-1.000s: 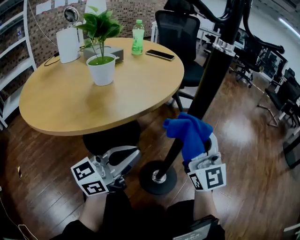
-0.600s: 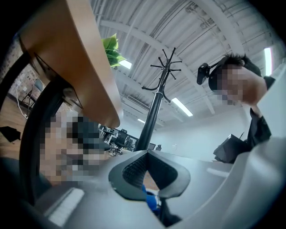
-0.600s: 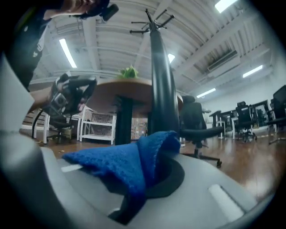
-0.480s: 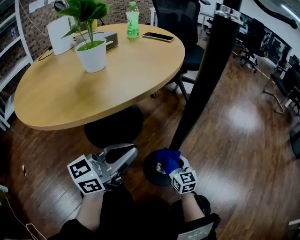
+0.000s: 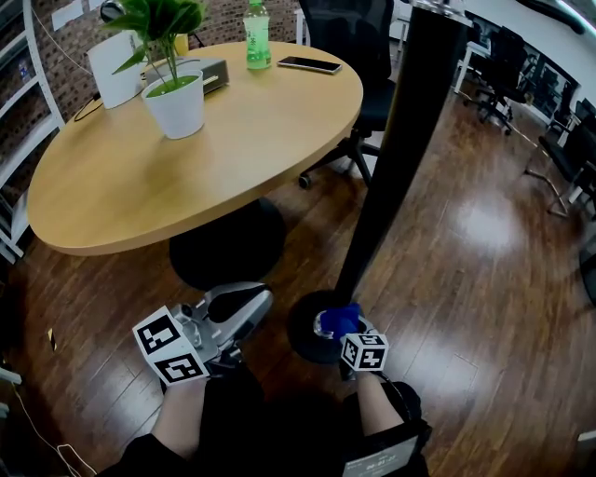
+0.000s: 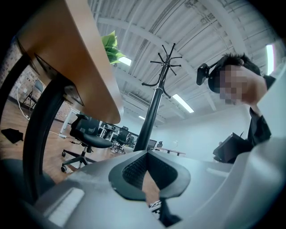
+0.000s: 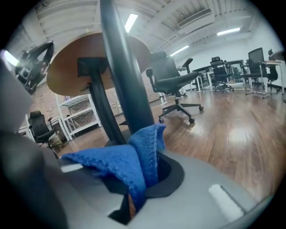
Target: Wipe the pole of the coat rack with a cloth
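The black coat rack pole (image 5: 400, 149) rises from a round black base (image 5: 312, 328) on the wood floor. My right gripper (image 5: 346, 328) is shut on a blue cloth (image 5: 340, 320) and holds it low against the foot of the pole, just above the base. In the right gripper view the blue cloth (image 7: 129, 163) is bunched between the jaws, with the pole (image 7: 123, 71) right behind it. My left gripper (image 5: 233, 312) hangs to the left of the base, shut and holding nothing. The left gripper view looks up at the pole (image 6: 152, 114) and its hooks.
A round wooden table (image 5: 233, 140) stands close on the left with a potted plant (image 5: 172, 88), a green bottle (image 5: 254, 20) and a phone (image 5: 309, 64). A black office chair (image 5: 349, 56) stands behind the pole. More chairs stand at far right.
My right gripper has slid the blue cloth down the pole from about mid-height to just above the base. The left gripper has stayed where it was.
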`<state>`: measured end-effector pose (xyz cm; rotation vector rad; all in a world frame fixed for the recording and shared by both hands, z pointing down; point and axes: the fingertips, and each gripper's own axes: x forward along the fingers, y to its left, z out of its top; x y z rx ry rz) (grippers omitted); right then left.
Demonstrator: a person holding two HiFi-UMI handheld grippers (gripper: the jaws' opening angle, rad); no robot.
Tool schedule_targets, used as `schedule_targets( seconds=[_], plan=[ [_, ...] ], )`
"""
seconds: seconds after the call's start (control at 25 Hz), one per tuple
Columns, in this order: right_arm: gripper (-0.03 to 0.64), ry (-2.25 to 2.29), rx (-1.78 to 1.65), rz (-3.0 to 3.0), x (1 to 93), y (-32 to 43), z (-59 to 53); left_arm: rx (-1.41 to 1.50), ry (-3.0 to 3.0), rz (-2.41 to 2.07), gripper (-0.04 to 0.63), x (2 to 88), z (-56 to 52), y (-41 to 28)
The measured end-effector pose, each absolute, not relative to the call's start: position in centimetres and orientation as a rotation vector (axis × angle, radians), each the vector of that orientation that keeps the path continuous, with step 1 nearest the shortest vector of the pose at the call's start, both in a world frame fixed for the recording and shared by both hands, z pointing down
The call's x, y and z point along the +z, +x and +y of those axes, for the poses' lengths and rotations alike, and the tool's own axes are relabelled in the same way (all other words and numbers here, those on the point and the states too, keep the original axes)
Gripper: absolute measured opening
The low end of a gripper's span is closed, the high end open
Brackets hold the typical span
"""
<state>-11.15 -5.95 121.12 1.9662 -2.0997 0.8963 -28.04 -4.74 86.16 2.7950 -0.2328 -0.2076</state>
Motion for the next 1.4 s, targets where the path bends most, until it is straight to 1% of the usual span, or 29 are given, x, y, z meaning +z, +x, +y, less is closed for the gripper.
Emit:
schedule_targets(
  seconds=[0.12, 0.2, 0.28, 0.4, 0.64, 0.8, 0.88, 1.0, 1.16, 1.28, 1.4],
  plan=[
    [0.025, 2.13, 0.911, -2.061, 119.0, -8.6, -5.7, -0.22, 2.797, -0.228, 0.003, 85.8, -4.6, -27.9],
    [0.024, 2.247, 0.87, -2.14, 114.8, -7.4, -6.3, -0.231, 2.8, -0.223, 0.002, 85.5, -4.5, -27.8],
    [0.023, 2.345, 0.755, -2.235, 109.0, -6.4, -7.0, -0.247, 2.803, -0.215, 0.003, 85.1, -4.3, -27.7],
    [0.023, 2.453, 0.447, -2.408, 97.2, -5.2, -8.2, -0.277, 2.816, -0.199, 0.003, 83.8, -4.1, -27.6],
    [0.02, 2.528, -0.237, -2.665, 71.8, -4.9, -8.6, -0.385, 2.836, -0.213, 0.002, 80.0, -4.4, -28.6],
    [0.014, 2.392, -0.777, -2.717, 58.2, -7.0, -5.5, -0.468, 2.85, -0.23, 0.002, 77.3, -4.8, -29.7],
    [0.014, 2.261, -0.982, -2.732, 54.1, -9.3, -4.2, -0.501, 2.855, -0.246, 0.003, 76.4, -5.0, -30.3],
    [0.014, 2.141, -1.11, -2.645, 53.7, -11.8, -4.1, -0.514, 2.855, -0.253, 0.002, 76.3, -5.4, -30.3],
    [0.014, 2.106, -1.083, -2.58, 59.7, -12.4, -4.4, -0.472, 2.844, -0.255, 0.003, 77.8, -5.9, -29.5],
    [0.014, 2.102, -0.943, -2.603, 65.9, -12.2, -4.5, -0.427, 2.836, -0.249, 0.003, 79.2, -6.3, -28.6],
    [0.015, 2.133, -0.686, -2.624, 73.4, -11.7, -4.6, -0.373, 2.819, -0.231, 0.002, 81.1, -6.3, -27.6]
  ],
)
